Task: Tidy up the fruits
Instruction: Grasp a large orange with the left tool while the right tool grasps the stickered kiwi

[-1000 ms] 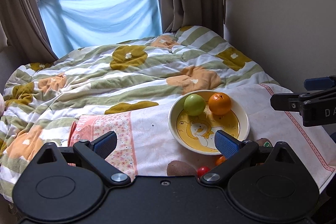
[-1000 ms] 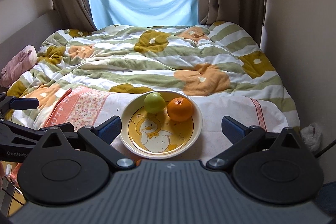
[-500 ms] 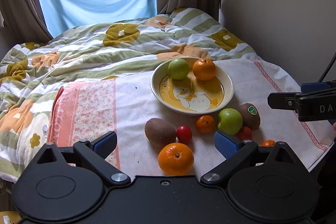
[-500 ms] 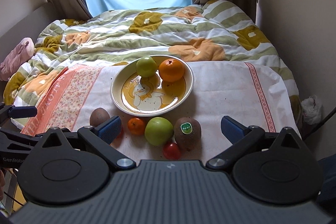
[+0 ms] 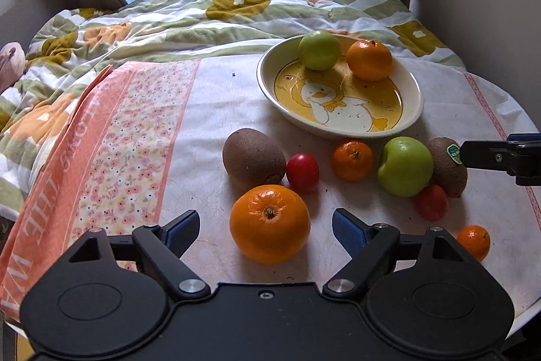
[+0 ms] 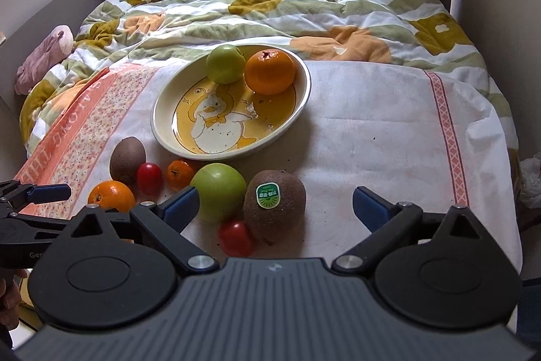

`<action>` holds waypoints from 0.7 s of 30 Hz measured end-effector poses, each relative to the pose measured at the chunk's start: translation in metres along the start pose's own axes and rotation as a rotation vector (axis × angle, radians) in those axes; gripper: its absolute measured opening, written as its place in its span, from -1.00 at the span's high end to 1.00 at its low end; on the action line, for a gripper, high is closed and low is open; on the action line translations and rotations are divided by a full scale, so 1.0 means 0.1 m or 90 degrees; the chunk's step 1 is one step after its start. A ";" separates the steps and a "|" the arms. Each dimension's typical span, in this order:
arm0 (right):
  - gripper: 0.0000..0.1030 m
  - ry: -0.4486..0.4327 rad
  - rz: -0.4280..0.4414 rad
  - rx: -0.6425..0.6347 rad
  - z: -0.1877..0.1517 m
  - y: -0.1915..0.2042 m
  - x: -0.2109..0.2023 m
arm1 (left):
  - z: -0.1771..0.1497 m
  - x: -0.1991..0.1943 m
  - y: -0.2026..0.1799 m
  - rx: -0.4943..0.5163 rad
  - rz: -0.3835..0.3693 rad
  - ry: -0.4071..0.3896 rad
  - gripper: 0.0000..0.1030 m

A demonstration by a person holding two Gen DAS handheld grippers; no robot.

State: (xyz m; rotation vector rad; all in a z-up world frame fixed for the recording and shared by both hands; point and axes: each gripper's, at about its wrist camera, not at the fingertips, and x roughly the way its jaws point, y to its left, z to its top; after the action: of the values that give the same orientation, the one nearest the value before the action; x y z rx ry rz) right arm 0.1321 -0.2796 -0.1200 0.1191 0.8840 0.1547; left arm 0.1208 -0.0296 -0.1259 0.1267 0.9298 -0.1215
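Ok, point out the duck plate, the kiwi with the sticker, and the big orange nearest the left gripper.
Duck plate (image 6: 159, 110): right wrist view, bare left rim.
Kiwi with the sticker (image 6: 284, 219): right wrist view, brown skin below the label.
Big orange (image 5: 269, 230): left wrist view, peel just below its stem.

Your left gripper (image 5: 265, 230) tilts downward, its blue-padded jaws closing but still apart, the pads pressing on nothing. Your right gripper (image 6: 274, 205) also angles down, jaws spread wide and gripping nothing. A bit of your hand (image 6: 8, 300) shows behind the left gripper.
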 end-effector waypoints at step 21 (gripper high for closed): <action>-0.79 0.061 0.051 -0.034 0.00 -0.14 0.36 | -0.03 0.33 -0.15 -0.050 0.045 0.054 -0.26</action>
State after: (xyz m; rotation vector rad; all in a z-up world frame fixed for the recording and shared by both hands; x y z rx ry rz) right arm 0.1559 -0.2865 -0.1500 0.0982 0.9702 0.2610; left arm 0.1359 -0.0451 -0.1552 0.0924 1.0128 -0.0135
